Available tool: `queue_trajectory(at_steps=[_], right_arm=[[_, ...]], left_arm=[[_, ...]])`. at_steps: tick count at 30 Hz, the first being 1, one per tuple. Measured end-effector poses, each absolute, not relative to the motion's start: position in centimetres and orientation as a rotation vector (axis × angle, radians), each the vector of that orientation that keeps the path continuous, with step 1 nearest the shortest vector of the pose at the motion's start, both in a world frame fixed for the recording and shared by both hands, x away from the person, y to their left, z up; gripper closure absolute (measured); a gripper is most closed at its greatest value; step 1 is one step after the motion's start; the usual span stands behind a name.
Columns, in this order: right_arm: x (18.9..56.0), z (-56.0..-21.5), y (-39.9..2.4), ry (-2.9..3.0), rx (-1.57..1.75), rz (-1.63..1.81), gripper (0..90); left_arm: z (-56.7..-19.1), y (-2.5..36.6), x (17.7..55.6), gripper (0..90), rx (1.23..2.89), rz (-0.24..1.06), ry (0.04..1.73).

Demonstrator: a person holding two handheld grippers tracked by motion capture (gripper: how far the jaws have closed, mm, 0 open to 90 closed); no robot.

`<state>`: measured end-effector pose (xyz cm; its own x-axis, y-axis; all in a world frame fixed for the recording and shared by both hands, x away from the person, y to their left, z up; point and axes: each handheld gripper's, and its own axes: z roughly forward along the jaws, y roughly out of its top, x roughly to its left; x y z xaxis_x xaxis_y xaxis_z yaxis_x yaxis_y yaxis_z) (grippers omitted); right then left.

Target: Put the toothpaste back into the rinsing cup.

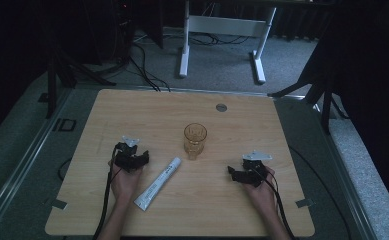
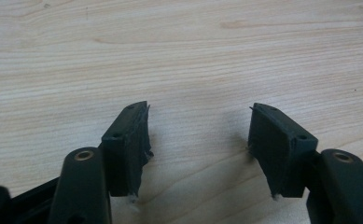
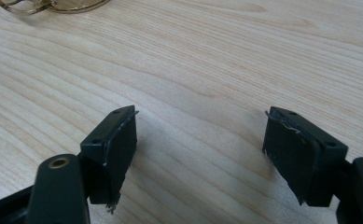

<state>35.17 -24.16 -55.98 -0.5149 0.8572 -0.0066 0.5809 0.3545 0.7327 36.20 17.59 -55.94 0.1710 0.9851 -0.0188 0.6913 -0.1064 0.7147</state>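
Wooden tabletop (image 1: pixel 132 115) carries an amber glass (image 1: pixel 195 139) at frame centre and a white tube (image 1: pixel 158 183) lower left of it. Left gripper (image 2: pixel 200 140) and right gripper (image 3: pixel 200 149) rest low over bare wood at either side, jaws spread wide, holding nothing.

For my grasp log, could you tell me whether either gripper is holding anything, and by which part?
Nothing is held. The left gripper and the right gripper are both open over bare table, apart from the tube and the glass.
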Motion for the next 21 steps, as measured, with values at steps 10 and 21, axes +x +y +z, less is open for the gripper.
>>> queue_trajectory(at_steps=[10,21], right_arm=[[35.2,-56.0,-24.2,2.232,1.259,0.969,25.4],[35.2,-56.0,-24.2,2.233,1.259,0.969,25.4]], left_arm=[[-54.9,18.2,36.0,47.7,1.883,0.562,1.585],[-51.9,17.2,34.9,47.6,1.894,0.586,1.508]])
